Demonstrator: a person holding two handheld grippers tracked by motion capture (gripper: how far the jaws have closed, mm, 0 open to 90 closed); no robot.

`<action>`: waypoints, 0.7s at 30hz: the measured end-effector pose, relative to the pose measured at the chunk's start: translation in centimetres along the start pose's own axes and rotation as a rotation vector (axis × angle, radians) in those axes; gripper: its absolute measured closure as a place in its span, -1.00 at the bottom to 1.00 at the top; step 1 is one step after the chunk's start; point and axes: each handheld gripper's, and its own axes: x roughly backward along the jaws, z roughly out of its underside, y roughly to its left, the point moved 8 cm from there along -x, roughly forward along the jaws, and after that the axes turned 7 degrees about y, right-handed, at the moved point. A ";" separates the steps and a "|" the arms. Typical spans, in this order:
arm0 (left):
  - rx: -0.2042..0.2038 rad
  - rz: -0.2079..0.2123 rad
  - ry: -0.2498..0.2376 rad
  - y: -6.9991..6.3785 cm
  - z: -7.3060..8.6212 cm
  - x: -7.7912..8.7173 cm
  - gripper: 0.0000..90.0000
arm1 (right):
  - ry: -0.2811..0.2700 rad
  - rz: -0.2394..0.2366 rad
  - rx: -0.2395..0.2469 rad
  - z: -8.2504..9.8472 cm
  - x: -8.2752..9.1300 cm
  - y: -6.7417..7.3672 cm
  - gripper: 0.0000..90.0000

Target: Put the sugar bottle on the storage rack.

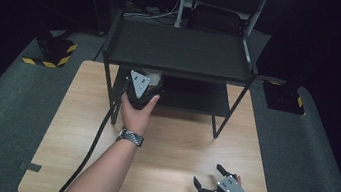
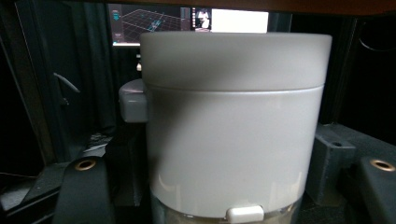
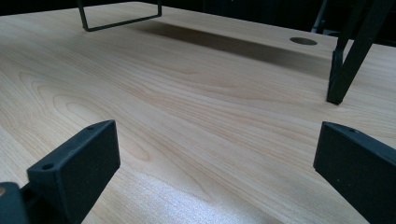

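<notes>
A two-level rack (image 1: 179,52) stands at the far side of a table (image 1: 177,142). On its lower shelf, toward the left, sits a lidded container (image 2: 233,126), with the left gripper (image 1: 140,90) just in front of it. The right gripper (image 1: 219,186) rests near the table's front right corner, well apart from the rack.

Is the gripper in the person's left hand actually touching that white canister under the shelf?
Touching. In the left gripper view the white canister sits wedged between the left gripper's black jaws, which press its sides at the lower left and right.
</notes>
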 end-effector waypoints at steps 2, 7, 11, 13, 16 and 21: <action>0.006 0.007 0.005 0.0 0.0 0.0 -0.34 | -0.002 0.002 0.001 0.0 0.0 0.0 -1.00; 0.007 0.012 0.011 0.2 -0.1 0.1 -0.35 | -0.001 0.002 0.000 0.0 0.0 0.0 -1.00; 0.008 0.011 0.012 0.2 -0.3 0.3 -0.48 | 0.001 0.002 0.001 0.0 0.0 0.0 -1.00; 0.005 0.016 0.024 0.2 -0.3 0.4 -0.62 | -0.001 0.001 0.000 0.0 0.0 0.0 -1.00; 0.004 0.016 0.034 0.1 -0.4 0.6 -0.85 | 0.000 0.002 -0.003 0.0 0.0 0.0 -1.00; 0.006 0.034 0.010 0.1 -0.4 1.4 -0.99 | -0.002 0.000 0.003 0.0 0.0 0.0 -1.00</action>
